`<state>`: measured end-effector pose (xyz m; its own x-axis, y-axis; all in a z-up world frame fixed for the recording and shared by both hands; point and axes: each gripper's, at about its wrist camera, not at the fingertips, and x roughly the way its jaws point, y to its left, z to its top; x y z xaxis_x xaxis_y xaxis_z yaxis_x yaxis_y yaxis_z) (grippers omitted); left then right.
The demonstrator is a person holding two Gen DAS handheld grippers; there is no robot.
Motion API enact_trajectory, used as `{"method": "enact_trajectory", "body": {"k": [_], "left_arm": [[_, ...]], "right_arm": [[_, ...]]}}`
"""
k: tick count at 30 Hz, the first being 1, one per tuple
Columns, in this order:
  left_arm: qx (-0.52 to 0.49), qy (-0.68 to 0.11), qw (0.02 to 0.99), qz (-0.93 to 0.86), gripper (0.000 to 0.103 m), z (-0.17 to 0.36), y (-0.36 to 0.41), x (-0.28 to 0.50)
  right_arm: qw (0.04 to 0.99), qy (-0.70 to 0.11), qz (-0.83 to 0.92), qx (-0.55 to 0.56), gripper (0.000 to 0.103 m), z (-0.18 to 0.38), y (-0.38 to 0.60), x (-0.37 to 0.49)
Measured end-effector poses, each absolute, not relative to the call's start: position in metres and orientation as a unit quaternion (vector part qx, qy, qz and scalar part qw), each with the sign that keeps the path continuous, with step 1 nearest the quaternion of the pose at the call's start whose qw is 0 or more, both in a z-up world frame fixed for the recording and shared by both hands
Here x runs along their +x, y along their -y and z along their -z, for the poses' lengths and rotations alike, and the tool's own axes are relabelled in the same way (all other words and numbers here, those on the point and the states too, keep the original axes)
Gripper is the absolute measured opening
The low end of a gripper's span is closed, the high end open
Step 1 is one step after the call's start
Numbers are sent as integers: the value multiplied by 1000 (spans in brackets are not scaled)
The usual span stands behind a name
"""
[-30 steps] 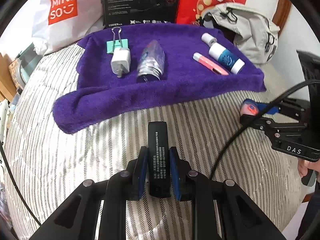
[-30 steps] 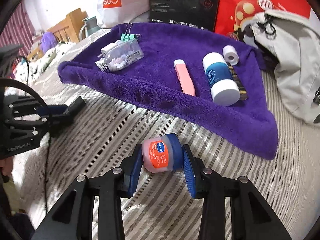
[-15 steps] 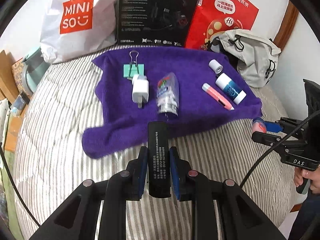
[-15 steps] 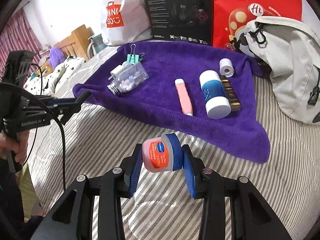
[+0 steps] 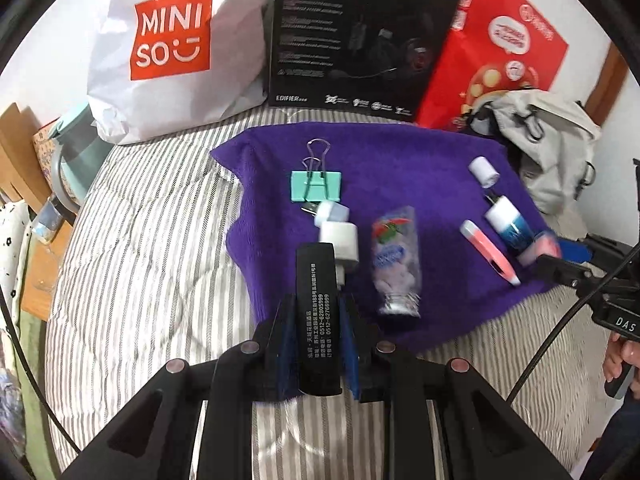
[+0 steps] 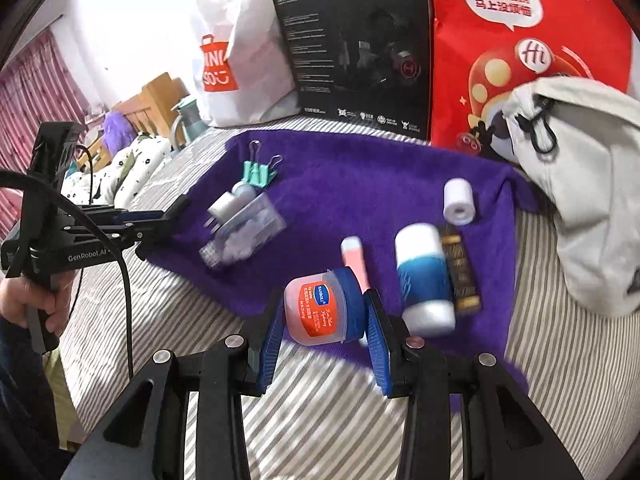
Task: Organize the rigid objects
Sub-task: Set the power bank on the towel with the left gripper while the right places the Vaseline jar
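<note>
Striped bed, black bar lengthwise — pointing forward

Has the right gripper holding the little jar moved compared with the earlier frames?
Yes. The right gripper, shut on the jar, has advanced from over the striped bedding to the near edge of the purple towel.

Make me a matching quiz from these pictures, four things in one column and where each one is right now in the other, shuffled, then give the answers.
Things:
1. black box
2. pink jar
3. binder clip
4. grey backpack

Places:
A. lying on the purple towel
B. in the right gripper
C. beside the towel, on the striped bedding
D. in the left gripper

Pairs: 1-D, 2-B, 3-A, 4-C
</note>
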<state>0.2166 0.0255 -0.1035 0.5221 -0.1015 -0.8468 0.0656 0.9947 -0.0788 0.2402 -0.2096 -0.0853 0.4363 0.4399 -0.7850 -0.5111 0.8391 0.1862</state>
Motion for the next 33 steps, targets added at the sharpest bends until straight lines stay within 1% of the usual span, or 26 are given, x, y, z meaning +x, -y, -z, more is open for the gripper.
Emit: {"method": "enact_trajectory", "body": {"k": [10,23,28,31,33], "left_arm": [[-5,-509,860,34,21,122,-21,250],[21,-523,851,33,21,134,-9,262],[21,-534,844,41,26,134,-6,262],[22,-536,843,45,32,132,-5,259],[15,-536,842,54,37,129,-7,255]], "right_arm": [[847,-462,-259,-43,38,100,200,293],[845,-468,-244,-83,38,112,170,341],[835,-486,-233,-108,38,123,156,362],[830,-495,-231,-113,38,129,151,368],[827,-500,-227,-119,38,133,149,371]]}}
